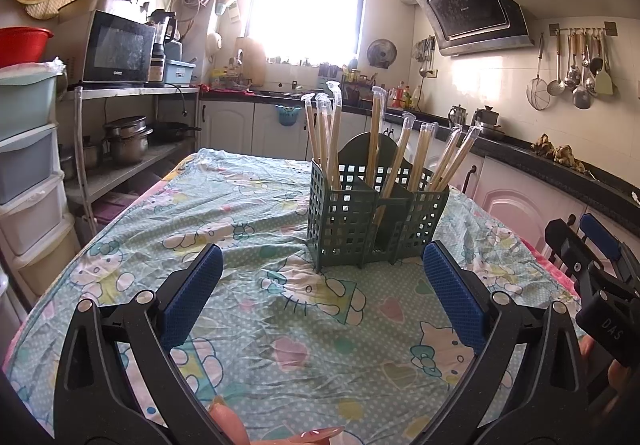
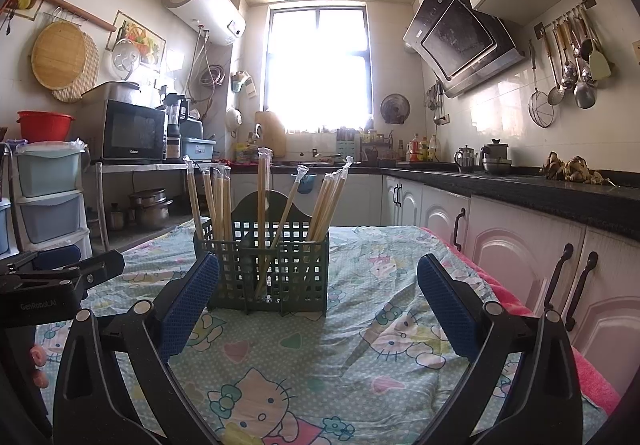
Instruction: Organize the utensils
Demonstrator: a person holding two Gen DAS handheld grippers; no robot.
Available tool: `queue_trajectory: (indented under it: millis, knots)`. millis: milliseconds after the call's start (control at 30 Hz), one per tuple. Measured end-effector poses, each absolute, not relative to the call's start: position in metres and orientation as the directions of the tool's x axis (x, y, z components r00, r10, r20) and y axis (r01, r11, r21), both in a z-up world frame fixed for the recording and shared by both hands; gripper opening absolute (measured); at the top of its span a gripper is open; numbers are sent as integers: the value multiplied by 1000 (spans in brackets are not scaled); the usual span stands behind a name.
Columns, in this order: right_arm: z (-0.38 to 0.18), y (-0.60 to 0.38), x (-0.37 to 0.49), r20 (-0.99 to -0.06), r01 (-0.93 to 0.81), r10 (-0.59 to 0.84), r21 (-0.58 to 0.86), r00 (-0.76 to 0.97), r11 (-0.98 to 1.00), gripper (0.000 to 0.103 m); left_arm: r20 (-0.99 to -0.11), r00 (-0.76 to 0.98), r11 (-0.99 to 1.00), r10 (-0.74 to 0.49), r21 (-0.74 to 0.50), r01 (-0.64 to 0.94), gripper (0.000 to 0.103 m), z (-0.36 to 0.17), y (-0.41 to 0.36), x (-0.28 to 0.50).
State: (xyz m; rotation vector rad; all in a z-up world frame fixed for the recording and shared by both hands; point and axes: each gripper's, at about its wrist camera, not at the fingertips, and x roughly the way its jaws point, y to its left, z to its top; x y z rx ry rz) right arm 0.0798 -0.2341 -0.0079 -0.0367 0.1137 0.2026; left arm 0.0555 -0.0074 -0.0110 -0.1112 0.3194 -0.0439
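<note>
Both jaws spread wide, gripping nothing.
I see wrapped chopsticks [image 2: 262,201] upright in a dark-green lattice caddy [image 2: 264,277] with three compartments.

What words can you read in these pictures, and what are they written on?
"DAS": on the right gripper, seen from the left wrist camera.
"GenRobot.AI": on the left gripper, seen from the right wrist camera.
Microwave brand: too blurred.
Range hood stickers and logo: too small.

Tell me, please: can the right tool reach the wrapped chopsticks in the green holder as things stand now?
Probably yes. The right tool is open and faces the green holder; the wrapped chopsticks stick up above its rim, and only bare tablecloth lies between.
</note>
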Motion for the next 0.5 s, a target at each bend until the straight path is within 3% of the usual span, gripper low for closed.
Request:
queue_trajectory:
  millis: [500]
  knots:
    - [-7, -233, 78, -115, -197, 192, -27, 975, 980, 97, -302, 951, 994, -64, -100, 35, 93, -12, -9, 54]
